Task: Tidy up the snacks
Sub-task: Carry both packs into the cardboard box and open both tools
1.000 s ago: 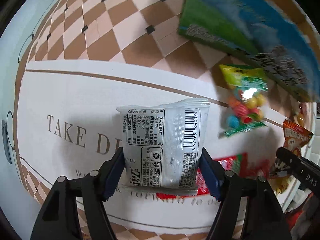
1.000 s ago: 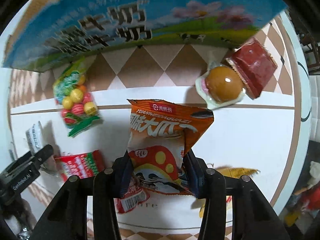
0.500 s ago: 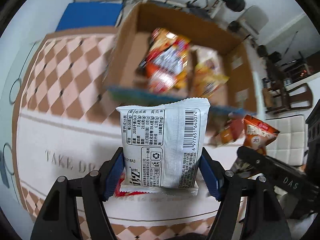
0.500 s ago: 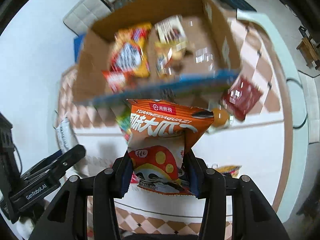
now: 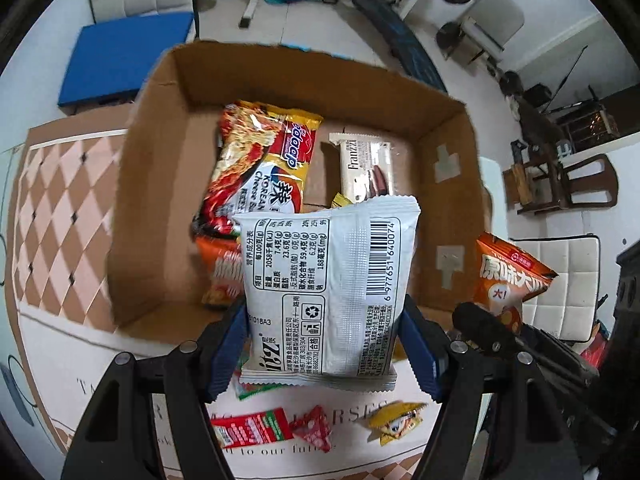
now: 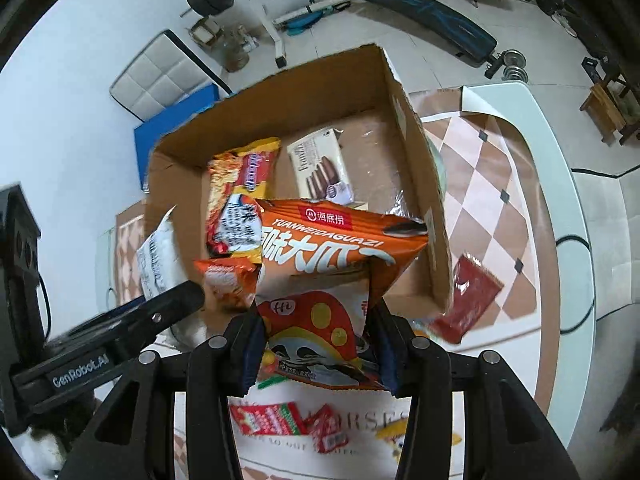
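Observation:
My left gripper is shut on a white snack packet with a barcode, held above the near wall of an open cardboard box. My right gripper is shut on an orange seed packet, also over the box's near edge. Inside the box lie a red and yellow noodle packet, a white wafer packet and an orange packet. The orange seed packet shows at the right of the left wrist view, and the white packet at the left of the right wrist view.
Small snacks lie on the tablecloth below the grippers: a red and green sachet, a red triangle pack, a yellow pack, and a dark red packet right of the box. Chairs and gym gear stand beyond the table.
Both grippers rose from low over the tablecloth and moved forward over the box, each keeping its packet. The box interior has come into view.

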`<move>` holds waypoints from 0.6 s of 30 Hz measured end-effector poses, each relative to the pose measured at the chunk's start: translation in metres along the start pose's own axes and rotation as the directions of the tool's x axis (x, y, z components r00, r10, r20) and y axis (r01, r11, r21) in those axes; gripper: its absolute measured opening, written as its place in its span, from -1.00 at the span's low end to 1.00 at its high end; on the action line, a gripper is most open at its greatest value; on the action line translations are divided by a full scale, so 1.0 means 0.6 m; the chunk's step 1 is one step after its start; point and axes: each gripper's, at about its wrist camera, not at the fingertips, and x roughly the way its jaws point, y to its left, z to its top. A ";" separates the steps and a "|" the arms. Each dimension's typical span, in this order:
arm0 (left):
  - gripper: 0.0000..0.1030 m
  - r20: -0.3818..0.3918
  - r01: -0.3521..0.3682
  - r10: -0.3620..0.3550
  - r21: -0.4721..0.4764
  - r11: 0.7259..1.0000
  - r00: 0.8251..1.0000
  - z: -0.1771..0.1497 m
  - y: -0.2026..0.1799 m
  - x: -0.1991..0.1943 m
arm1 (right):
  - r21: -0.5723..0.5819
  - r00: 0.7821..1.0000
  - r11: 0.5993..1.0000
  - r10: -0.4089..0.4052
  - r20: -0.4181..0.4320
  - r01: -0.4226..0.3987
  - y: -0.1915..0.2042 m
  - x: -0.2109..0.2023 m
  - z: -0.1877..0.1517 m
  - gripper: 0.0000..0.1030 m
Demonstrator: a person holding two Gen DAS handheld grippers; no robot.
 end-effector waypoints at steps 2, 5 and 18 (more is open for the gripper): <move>0.36 -0.033 -0.012 0.012 0.005 1.000 0.999 0.020 -0.002 0.026 | 0.004 1.000 1.000 -0.007 -0.013 0.007 -0.004 0.025 0.015 -0.03; 0.37 -0.088 -0.005 0.005 0.002 1.000 0.996 0.041 0.000 0.059 | 0.005 0.999 1.000 -0.024 -0.034 0.024 -0.009 0.061 0.033 -0.03; 0.69 -0.186 -0.031 0.029 -0.006 1.000 0.982 0.042 0.020 0.118 | -0.036 0.988 0.996 -0.086 -0.131 0.082 -0.027 0.108 0.054 0.73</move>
